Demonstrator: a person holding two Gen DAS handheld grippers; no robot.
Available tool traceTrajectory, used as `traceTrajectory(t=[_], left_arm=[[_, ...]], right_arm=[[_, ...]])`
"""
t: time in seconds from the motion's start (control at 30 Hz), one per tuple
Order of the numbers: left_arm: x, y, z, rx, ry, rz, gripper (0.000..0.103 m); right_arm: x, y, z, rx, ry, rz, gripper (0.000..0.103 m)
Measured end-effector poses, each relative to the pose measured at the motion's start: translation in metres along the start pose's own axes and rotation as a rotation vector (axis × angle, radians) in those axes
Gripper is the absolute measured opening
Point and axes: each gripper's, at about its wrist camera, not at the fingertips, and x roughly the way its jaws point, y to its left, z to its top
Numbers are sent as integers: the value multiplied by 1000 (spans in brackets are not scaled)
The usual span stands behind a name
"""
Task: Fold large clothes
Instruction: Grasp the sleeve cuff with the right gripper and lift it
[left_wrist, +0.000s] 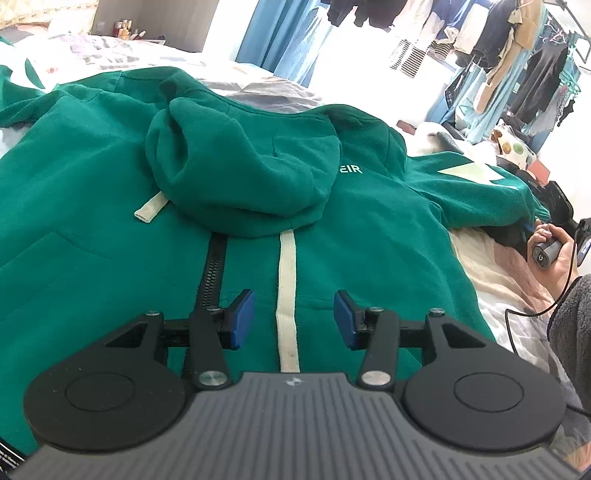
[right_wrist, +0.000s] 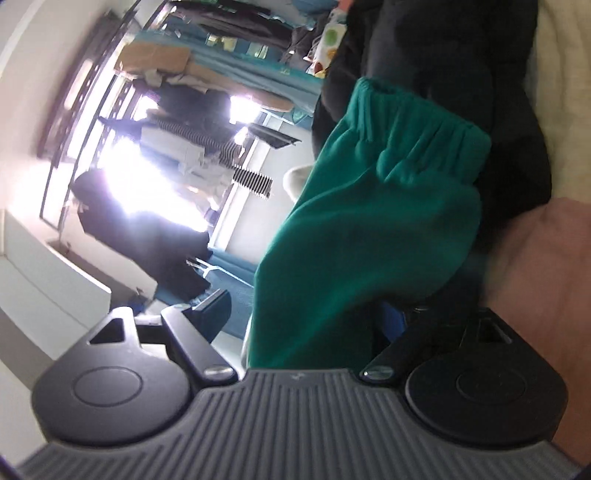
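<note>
Your green hoodie (left_wrist: 110, 177) lies spread front-up on the bed (left_wrist: 491, 266), its hood (left_wrist: 240, 162) flopped down over the chest, the zipper (left_wrist: 212, 273) and one cream drawstring (left_wrist: 288, 306) running toward you. Your left tool (left_wrist: 293, 319) hovers just above the lower front, its blue pads (left_wrist: 242, 319) apart on either side of the drawstring, grasping nothing. Your right tool (right_wrist: 306, 314) is rolled on its side at the bed's edge, released and spread wide, with the hoodie's sleeve (right_wrist: 369, 229) and its gathered cuff (right_wrist: 424, 125) lying loosely between the fingers. Your right hand (left_wrist: 554, 254) shows beside that sleeve.
</note>
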Motion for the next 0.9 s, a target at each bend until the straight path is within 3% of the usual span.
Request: traceTrajectory(t=[0.17, 0.27, 0.33, 0.43, 0.6, 0.9], left_arm=[[4, 6, -1, -14, 9, 16, 53], [8, 8, -2, -27, 23, 22, 53], [9, 9, -2, -33, 23, 20, 53], [8, 11, -2, -40, 26, 20, 53], [-3, 17, 3, -68, 20, 7, 53], [-26, 41, 14, -112, -22, 28, 53]], right_arm=[[1, -9, 6, 76, -66, -11, 85], [11, -6, 9, 23, -66, -77, 73], [21, 1, 7, -13, -60, -157, 42], [26, 6, 8, -69, -53, -229, 18], [8, 53, 11, -211, -56, -200, 8], [-31, 188, -14, -517, -51, -69, 7]])
